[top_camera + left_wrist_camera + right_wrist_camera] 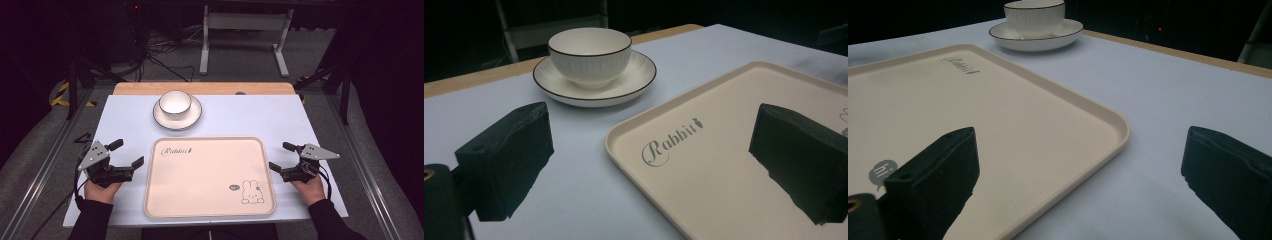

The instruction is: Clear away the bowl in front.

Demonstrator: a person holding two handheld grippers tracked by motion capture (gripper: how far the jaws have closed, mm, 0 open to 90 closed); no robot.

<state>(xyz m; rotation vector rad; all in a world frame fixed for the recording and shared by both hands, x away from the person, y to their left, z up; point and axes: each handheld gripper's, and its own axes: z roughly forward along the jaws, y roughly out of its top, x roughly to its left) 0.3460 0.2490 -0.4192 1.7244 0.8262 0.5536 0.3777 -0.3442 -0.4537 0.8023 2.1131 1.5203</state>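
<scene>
Two grippers are held wide open and empty: the left gripper (125,154) and right gripper (281,156) flank the tray (210,176); a bowl (175,102) is seen beyond.

The room is dark. A grey floor (235,55) has black cables (160,52) and a white metal stand (245,37).

Glossy ceramic cup (590,55), matt tray (734,165)
</scene>
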